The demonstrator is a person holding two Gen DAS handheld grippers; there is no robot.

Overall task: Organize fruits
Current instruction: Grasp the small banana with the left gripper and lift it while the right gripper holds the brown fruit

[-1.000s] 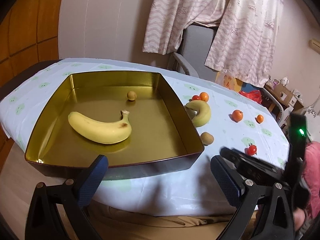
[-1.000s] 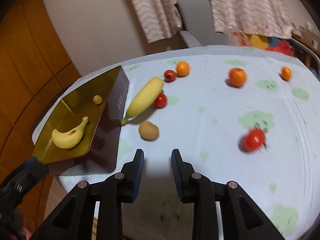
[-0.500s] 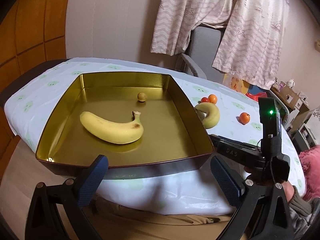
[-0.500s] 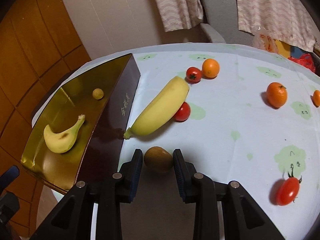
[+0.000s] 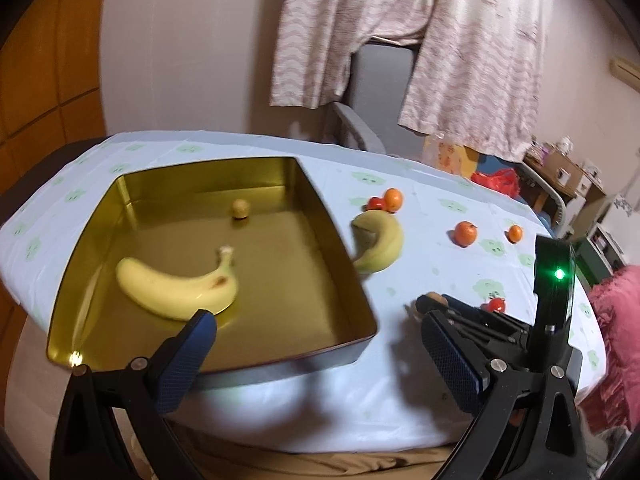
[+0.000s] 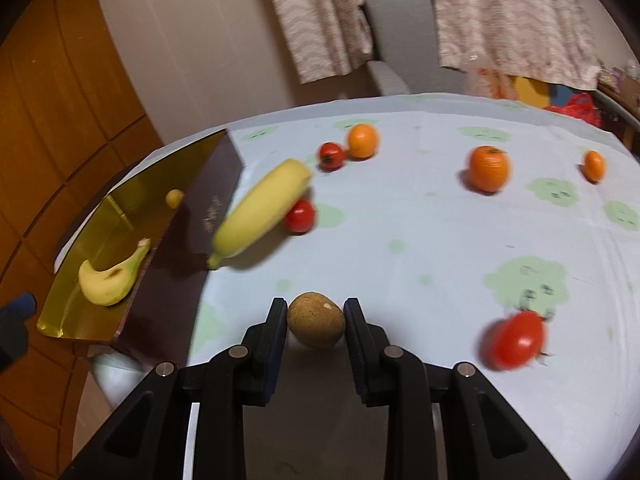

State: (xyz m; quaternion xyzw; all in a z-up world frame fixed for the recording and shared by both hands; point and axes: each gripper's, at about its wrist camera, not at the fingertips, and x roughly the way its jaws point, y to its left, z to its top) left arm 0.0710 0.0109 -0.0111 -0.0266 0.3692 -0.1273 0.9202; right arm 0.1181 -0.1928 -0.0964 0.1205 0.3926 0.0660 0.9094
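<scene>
Right claw (image 6: 316, 320): my narrow jaws flank brown round fruit (image 6: 316, 325) on tablecloth (image 6: 400, 264), pads touching or nearly (contact unclear); risk: smooth fruit squirts forward, rolls toward banana (image 6: 260, 210)

**A lived-in room at home**

We find ourselves in a home, not a workplace. Pale patterned pyjama-like garments (image 5: 404, 40) hang drying behind a grey armchair (image 5: 380, 92). The bench (image 5: 440, 400) wears a light blue cloth printed with little green motifs. Wood panelling (image 5: 44, 68) lines the wall on the left, and off to the right we see a cluttered corner with a cardboard box (image 5: 568, 172) and a red bag (image 5: 496, 180).
</scene>
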